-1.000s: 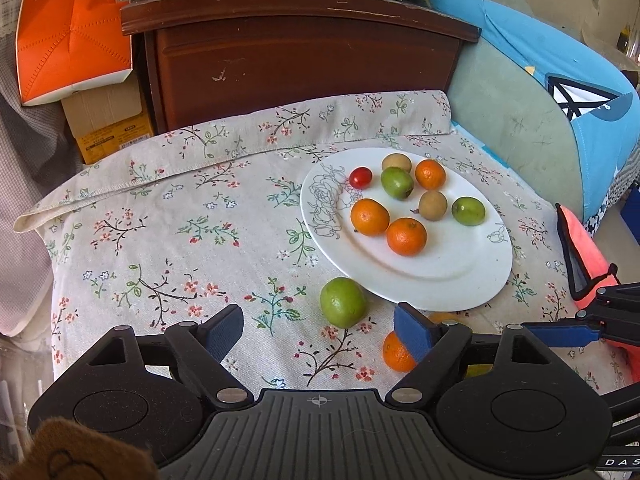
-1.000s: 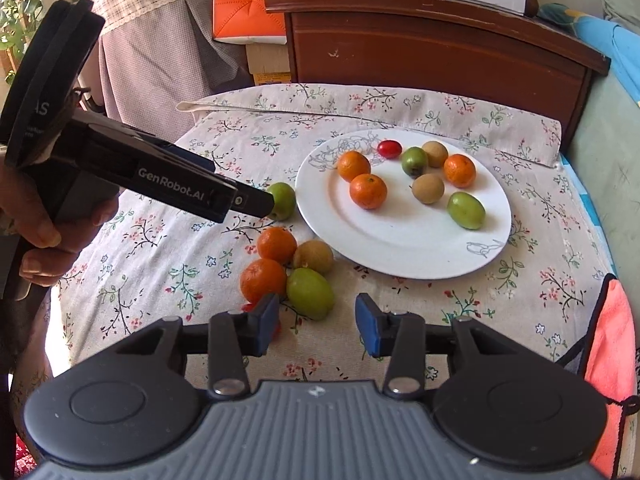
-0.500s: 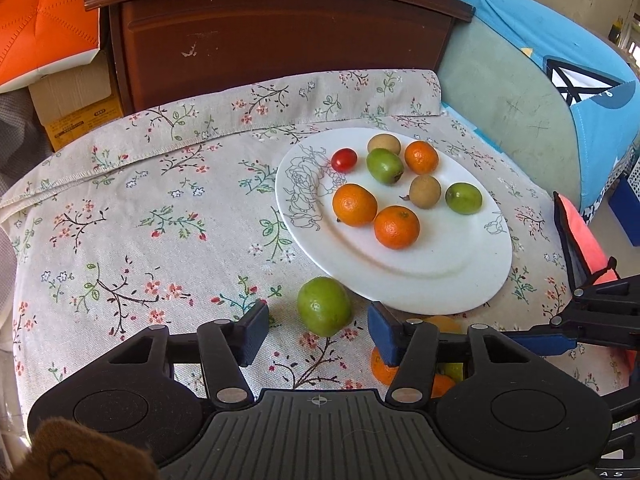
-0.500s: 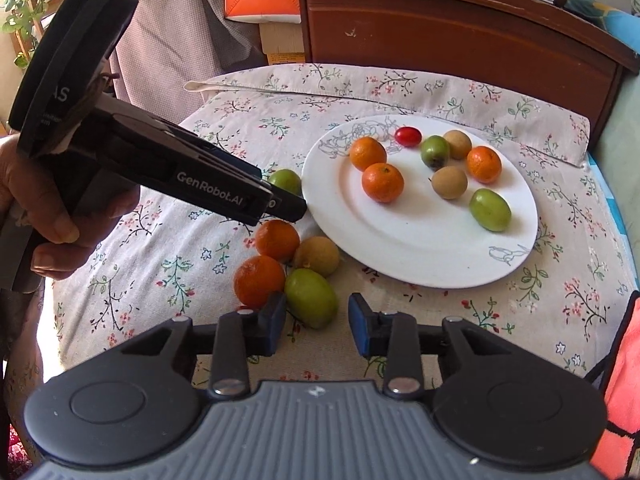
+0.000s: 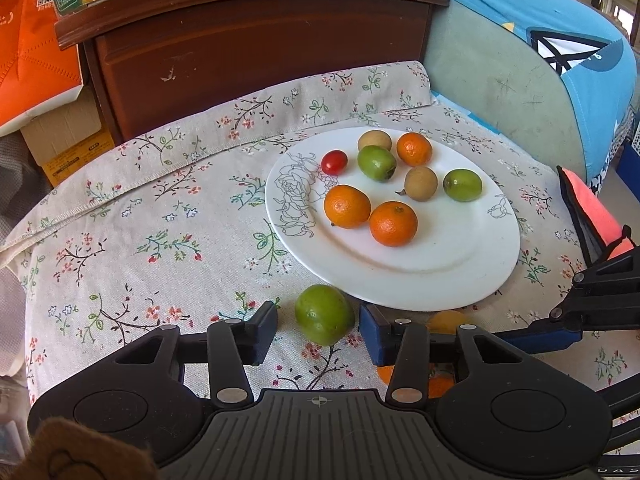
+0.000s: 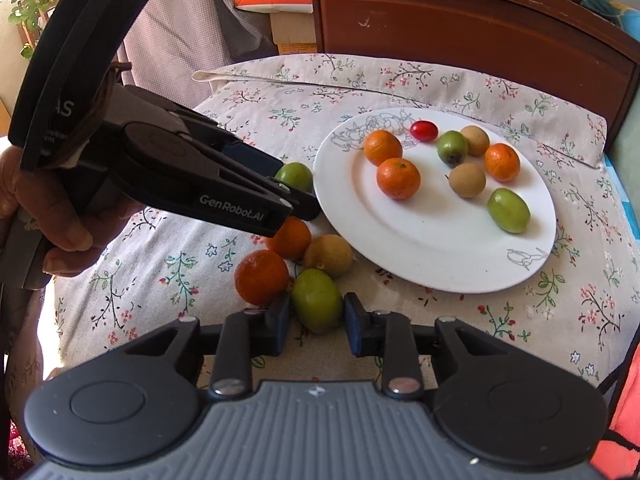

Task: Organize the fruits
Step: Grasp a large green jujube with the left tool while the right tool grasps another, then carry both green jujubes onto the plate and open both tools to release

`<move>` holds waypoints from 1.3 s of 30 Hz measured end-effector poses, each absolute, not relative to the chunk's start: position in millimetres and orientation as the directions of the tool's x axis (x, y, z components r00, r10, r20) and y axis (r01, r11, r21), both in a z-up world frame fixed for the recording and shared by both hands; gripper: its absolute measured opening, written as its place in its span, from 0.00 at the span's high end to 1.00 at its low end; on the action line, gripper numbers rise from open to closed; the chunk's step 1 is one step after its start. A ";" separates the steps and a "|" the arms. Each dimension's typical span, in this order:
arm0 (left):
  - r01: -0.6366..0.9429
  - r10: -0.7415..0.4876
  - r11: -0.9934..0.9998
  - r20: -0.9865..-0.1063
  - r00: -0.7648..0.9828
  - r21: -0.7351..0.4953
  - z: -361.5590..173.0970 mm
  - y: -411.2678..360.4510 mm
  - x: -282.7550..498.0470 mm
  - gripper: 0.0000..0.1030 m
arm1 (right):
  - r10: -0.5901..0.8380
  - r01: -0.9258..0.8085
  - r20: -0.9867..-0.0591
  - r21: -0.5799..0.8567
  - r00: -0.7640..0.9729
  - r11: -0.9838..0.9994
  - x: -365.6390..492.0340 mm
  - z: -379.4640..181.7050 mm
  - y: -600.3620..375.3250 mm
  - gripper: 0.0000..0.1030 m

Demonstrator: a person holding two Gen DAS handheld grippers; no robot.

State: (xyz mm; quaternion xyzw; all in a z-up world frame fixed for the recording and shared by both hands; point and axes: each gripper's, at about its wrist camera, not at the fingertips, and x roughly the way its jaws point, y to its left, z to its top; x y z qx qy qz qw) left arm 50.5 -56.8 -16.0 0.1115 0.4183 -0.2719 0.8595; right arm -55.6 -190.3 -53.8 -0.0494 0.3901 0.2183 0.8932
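1. The left gripper (image 5: 318, 328) brackets a green fruit (image 5: 325, 314) lying on the floral cloth (image 5: 132, 216) just beside the near rim of the white plate (image 5: 460, 280); its jaws have just been closing; a visible gap remains on each side of the fruit, so the pads do not yet press it; the gripper is released.
2. The right gripper (image 6: 314, 322) brackets a second green fruit (image 6: 317, 300) on the cloth, near the plate; its jaws have just been closing; the left pad lies at the fruit's skin, the right pad just beside it; firm clamping cannot be confirmed.
3. Beside this second fruit lie two oranges (image 6: 262, 276) and a brown fruit (image 6: 328, 256), clustered and touching.
4. The plate carries three oranges, two green fruits, two brown fruits and one red tomato (image 5: 334, 162).
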 end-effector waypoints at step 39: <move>0.563 -0.457 0.824 -0.649 0.608 -0.052 35.8 -60.7 34.9 0.73 | 0.262 -0.245 -0.539 0.106 0.800 0.964 -51.7 9.5 -246.6 0.73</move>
